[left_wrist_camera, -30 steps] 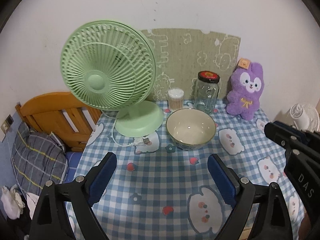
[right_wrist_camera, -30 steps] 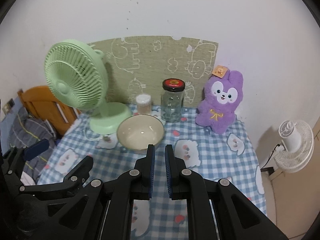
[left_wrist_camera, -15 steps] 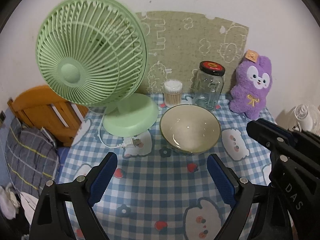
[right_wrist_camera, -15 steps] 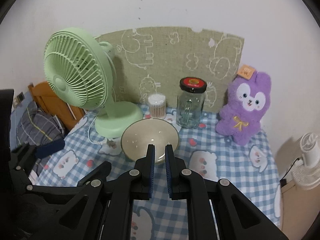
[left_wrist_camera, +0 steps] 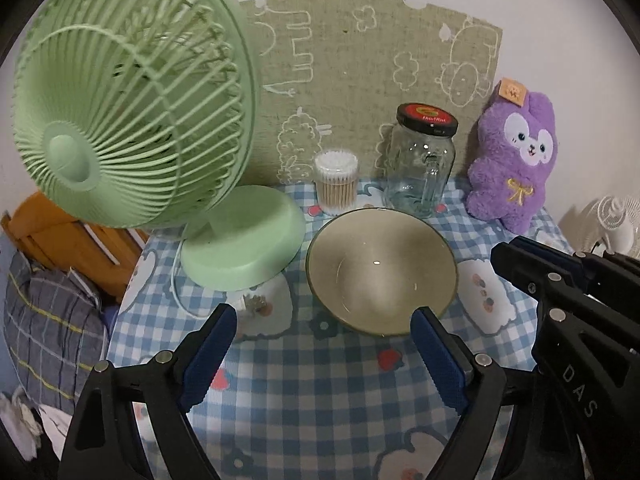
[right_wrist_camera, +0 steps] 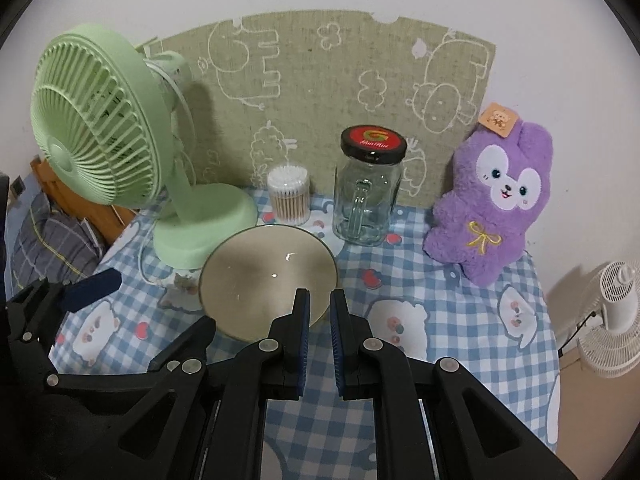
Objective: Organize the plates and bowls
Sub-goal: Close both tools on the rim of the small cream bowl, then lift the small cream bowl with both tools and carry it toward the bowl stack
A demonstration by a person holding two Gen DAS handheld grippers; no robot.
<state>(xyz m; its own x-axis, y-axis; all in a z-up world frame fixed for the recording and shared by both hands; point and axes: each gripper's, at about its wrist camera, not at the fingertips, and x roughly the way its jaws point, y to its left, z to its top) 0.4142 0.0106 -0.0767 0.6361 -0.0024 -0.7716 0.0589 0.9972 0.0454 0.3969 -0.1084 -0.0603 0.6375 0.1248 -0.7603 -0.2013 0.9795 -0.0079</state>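
Note:
One cream bowl stands upright and empty on the blue checked tablecloth. My left gripper hovers just short of its near rim, jaws wide and closing slowly, with nothing pressed between the blue pads. My right gripper is shut with only a thin gap and holds nothing; its tips overlap the bowl's near right rim in the right wrist view. In the left wrist view the right gripper shows at the right edge. No plate is in view.
A green desk fan stands left of the bowl with its cord on the cloth. Behind the bowl are a cotton-swab tub, a glass jar and a purple plush. A white fan stands on the floor at right.
Both grippers have moved forward and down toward the bowl, which now looks larger and nearer. The left jaws have narrowed slightly; the right stayed shut.

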